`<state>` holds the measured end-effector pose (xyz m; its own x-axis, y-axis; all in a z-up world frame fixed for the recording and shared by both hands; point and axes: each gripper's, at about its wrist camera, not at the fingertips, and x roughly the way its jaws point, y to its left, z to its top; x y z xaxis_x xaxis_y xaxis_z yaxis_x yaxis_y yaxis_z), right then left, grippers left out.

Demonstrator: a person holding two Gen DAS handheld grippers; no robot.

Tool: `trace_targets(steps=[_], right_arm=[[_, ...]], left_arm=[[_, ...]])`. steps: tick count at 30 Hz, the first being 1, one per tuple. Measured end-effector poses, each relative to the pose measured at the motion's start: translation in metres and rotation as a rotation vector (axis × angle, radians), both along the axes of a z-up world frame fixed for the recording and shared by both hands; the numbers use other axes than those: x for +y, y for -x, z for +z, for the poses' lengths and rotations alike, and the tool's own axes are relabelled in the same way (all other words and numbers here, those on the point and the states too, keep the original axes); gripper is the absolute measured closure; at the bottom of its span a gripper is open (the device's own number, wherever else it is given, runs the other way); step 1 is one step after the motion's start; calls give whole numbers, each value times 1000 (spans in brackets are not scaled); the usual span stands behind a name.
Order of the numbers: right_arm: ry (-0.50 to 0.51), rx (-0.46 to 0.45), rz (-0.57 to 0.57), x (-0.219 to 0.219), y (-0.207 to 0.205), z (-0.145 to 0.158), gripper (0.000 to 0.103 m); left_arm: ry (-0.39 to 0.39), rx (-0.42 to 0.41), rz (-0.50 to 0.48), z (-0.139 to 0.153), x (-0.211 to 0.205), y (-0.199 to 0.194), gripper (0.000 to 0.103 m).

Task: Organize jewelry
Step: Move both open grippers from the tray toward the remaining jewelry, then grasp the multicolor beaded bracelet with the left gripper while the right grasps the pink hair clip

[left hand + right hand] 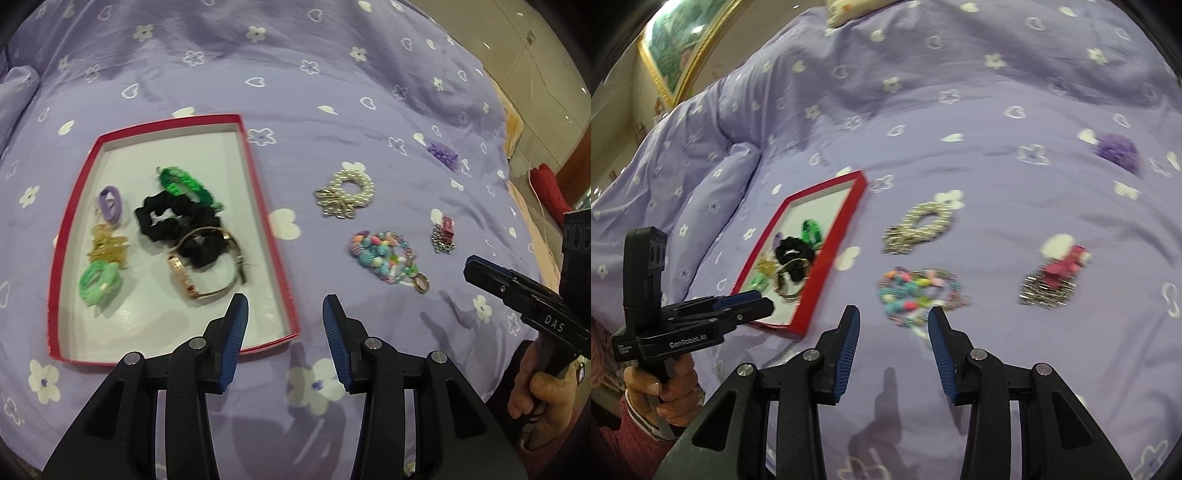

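"das" on the right gripper (pixel 524 295); "genrobot.ai", perhaps smaller unreadable print, on the left gripper (pixel 746 306)

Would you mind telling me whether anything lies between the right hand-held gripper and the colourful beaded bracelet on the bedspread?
Nothing visible does. The right hand-held gripper is open, and the beaded bracelet lies just ahead of its fingertips with only bare purple bedspread between them. The pearl ring and the pink clip lie farther off, apart from it.

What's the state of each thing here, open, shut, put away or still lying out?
Left gripper: open, empty.
Right gripper: open, empty.
Red box: lidless, holding a watch, hair ties and scrunchies.
Pearl ring: out on the bedspread.
Beaded bracelet: out.
Pink clip with chain: out.
Purple scrunchie: out, farthest from box.
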<state>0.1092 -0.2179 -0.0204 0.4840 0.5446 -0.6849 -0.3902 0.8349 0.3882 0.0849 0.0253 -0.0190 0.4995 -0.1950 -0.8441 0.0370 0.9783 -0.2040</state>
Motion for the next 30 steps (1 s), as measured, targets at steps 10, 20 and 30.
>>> trace_targets(steps=[10, 20, 30], right_arm=[[-5, 19, -142, -63, -6, -9, 62], [2, 37, -231, -91, -31, -18, 62], [-6, 119, -279, -95, -73, -46, 60]], left_arm=[[-17, 12, -72, -5, -41, -20, 62], [-50, 41, -126, -22, -70, -60, 62], [-29, 108, -158, -51, -80, -88, 63]])
